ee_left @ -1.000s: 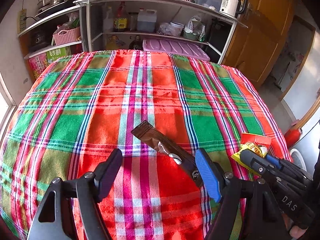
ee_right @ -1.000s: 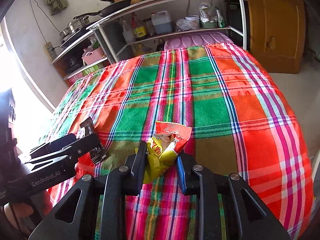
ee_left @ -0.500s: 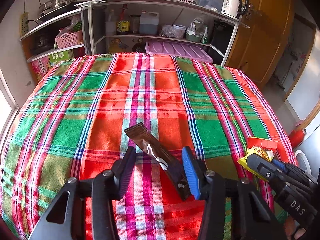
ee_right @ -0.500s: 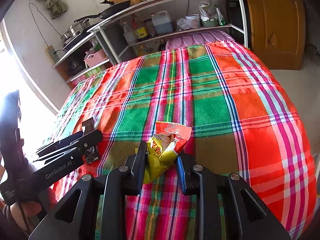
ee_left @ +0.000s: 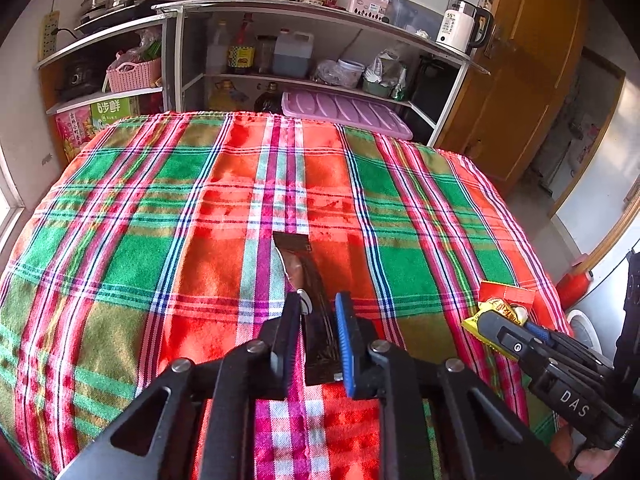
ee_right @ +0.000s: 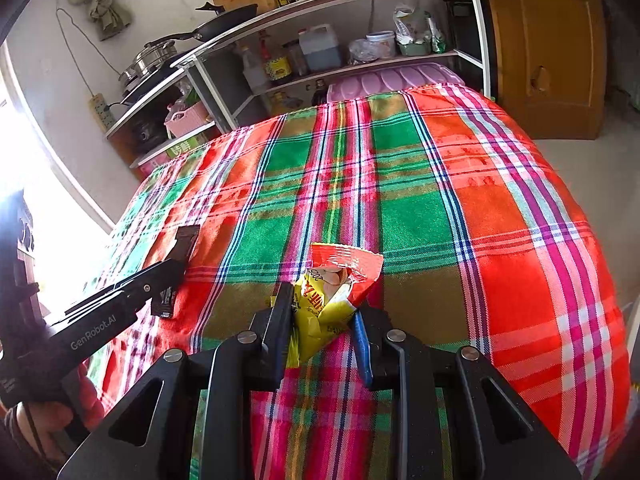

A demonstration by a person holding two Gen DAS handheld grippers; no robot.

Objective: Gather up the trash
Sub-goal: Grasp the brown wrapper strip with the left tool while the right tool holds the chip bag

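Left gripper (ee_left: 318, 312) clamped on brown wrapper (ee_left: 306, 280), right gripper (ee_right: 322, 314) clamped on yellow snack packet (ee_right: 332, 292), over checked bench (ee_left: 132, 256); risk: slick foil slipping free on lifting.

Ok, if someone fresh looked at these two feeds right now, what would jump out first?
The loud red-and-green plaid tablecloth fills both views. On it, the left gripper has just closed on a dark brown wrapper near the middle front, and the right gripper pinches a crumpled yellow-and-red snack packet at the table's near right edge. Behind the table, a cluttered shelf unit holds pans, bottles and a white kettle.
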